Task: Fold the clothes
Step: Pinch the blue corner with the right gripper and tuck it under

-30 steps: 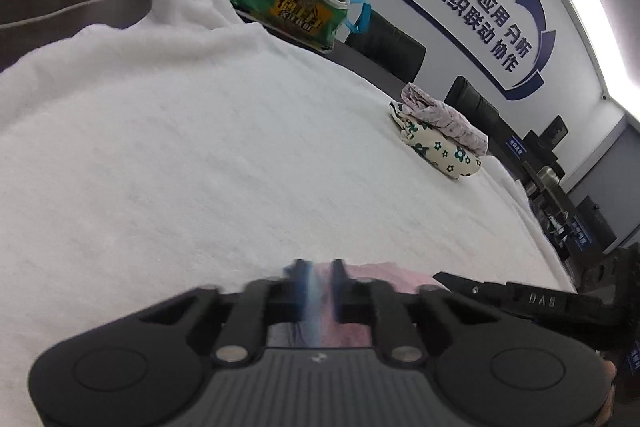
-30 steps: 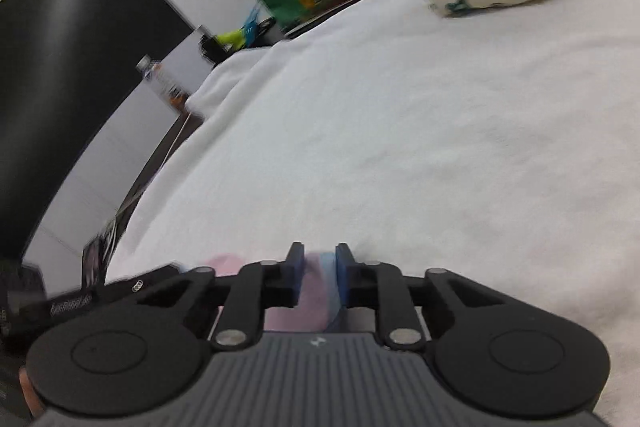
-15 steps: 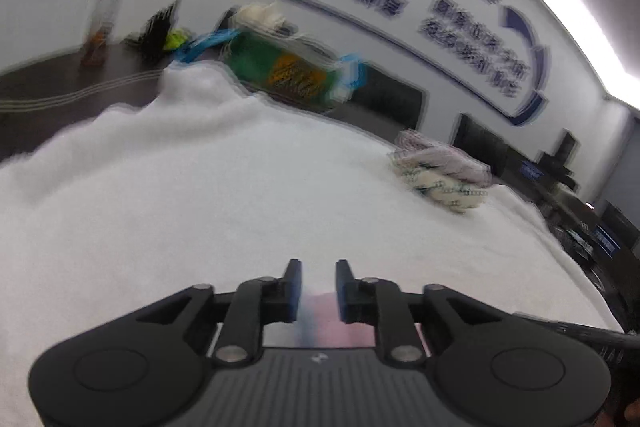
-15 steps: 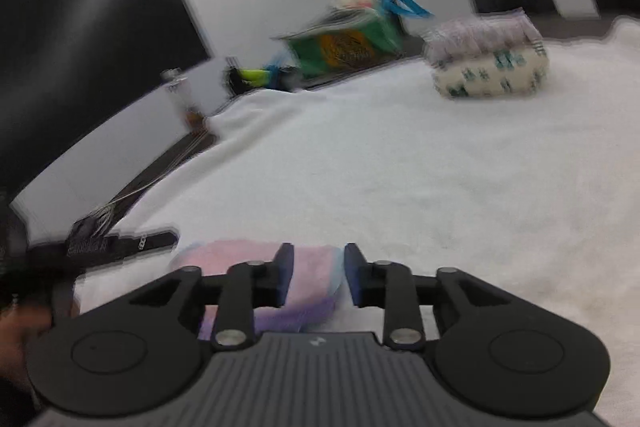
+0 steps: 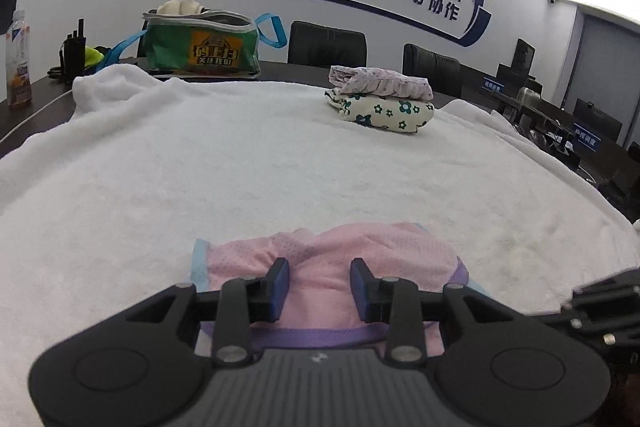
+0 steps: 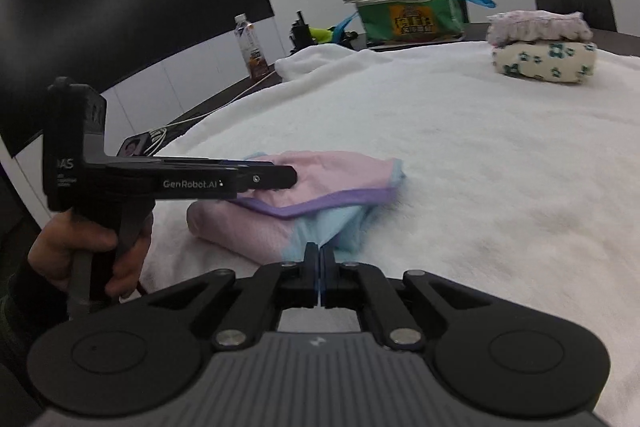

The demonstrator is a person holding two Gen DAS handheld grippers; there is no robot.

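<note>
White fleecy blanket (image 5: 280,163) spread over the table, two folded floral garments (image 5: 380,99) stacked at its far side. Nearer, pink mesh garment with purple and blue trim (image 5: 340,259) lying bunched on the blanket. Left gripper (image 5: 319,285) over it, jaws just opening, nothing pinched. Right gripper (image 6: 320,259) pressed together, just beside the blue edge.

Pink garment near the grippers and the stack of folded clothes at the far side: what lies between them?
Nothing but bare white towel lies between the pink garment and the folded stack; both wrist views show this.
</note>
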